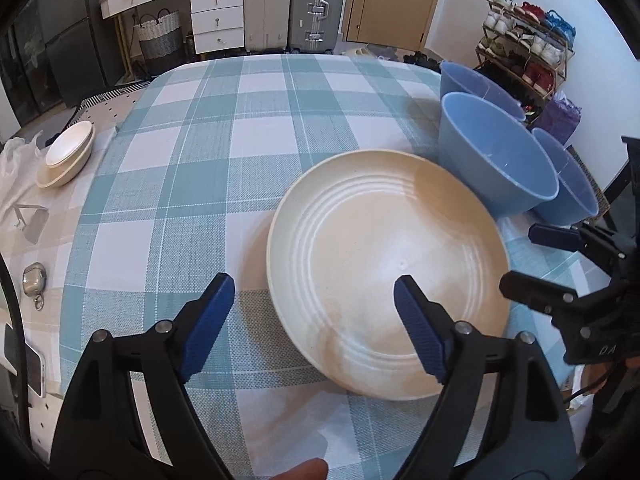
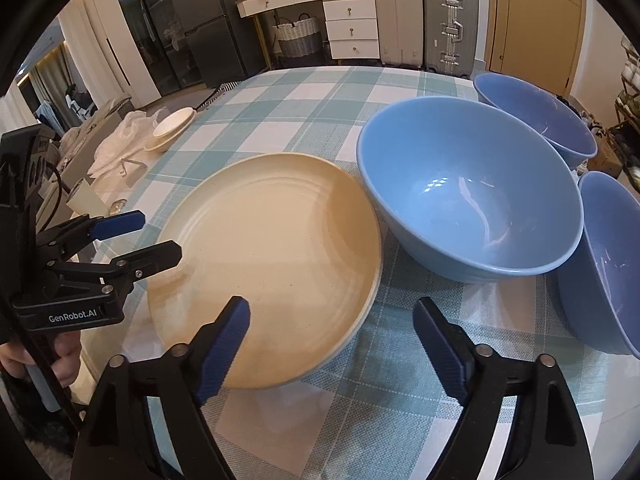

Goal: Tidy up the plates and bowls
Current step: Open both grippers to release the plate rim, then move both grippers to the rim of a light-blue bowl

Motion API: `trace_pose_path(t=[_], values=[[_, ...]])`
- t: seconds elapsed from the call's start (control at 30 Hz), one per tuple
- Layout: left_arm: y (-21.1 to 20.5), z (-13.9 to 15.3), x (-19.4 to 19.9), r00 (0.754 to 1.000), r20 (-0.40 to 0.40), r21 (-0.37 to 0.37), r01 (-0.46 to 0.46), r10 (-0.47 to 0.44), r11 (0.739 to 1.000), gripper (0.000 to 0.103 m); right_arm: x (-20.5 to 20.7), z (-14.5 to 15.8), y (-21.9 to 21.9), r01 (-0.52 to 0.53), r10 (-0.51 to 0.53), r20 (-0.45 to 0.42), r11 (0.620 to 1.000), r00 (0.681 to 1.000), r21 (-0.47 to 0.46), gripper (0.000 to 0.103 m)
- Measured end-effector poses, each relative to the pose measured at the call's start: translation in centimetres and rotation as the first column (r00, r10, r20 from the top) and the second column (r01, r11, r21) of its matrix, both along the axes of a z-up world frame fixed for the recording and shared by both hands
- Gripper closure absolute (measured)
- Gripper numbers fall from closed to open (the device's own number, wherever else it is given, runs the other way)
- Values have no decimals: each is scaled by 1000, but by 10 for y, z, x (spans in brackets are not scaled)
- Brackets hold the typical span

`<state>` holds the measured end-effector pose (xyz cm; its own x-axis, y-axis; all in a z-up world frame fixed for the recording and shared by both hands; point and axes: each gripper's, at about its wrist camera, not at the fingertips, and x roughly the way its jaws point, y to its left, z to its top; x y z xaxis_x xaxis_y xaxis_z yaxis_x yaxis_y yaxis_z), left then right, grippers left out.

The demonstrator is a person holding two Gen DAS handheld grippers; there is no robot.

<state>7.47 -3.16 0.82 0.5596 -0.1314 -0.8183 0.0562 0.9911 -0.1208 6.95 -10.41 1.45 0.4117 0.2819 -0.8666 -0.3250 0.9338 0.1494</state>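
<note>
A large cream plate (image 1: 388, 276) (image 2: 264, 268) lies flat on the checked tablecloth (image 1: 192, 184). My left gripper (image 1: 314, 284) (image 2: 158, 234) is open and straddles the plate's left rim without touching it. My right gripper (image 2: 332, 306) (image 1: 520, 256) is also open over the plate's right rim, pads clear of it. Three blue bowls stand to the right of the plate: a middle bowl (image 1: 492, 160) (image 2: 468, 196), a far bowl (image 1: 476, 80) (image 2: 536, 116) and a near bowl (image 1: 568, 184) (image 2: 608, 264). The middle bowl sits right against the plate's edge.
Small cream dishes (image 1: 68, 152) (image 2: 172, 124) are stacked at the table's far left beside a white plastic bag (image 2: 116, 140). A metal object (image 1: 34, 280) and a phone (image 1: 34, 368) lie by the left edge. Suitcases (image 1: 296, 8) and a shoe rack (image 1: 524, 48) stand beyond the table.
</note>
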Motion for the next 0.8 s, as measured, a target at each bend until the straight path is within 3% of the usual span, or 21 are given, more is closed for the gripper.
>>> trace_pose_path(t=[0.03, 0.1, 0.47, 0.8], values=[[0, 3, 0, 1000, 4, -10, 1, -1, 1000, 17, -1, 3, -1, 3, -3, 4, 1000, 1000, 6, 11], [-2, 10, -2, 1000, 23, -16, 2, -1, 1000, 3, -3, 9, -3, 17, -17, 16, 1000, 1000, 12, 7], [-12, 49, -8, 994, 106, -29, 29, -26, 999, 2, -13, 47, -28, 48, -53, 82, 996, 995, 71, 3], [-29, 84, 0, 981, 183, -48, 76, -66, 996, 2, -14, 93, -79, 156, -168, 168, 984, 971, 83, 3]])
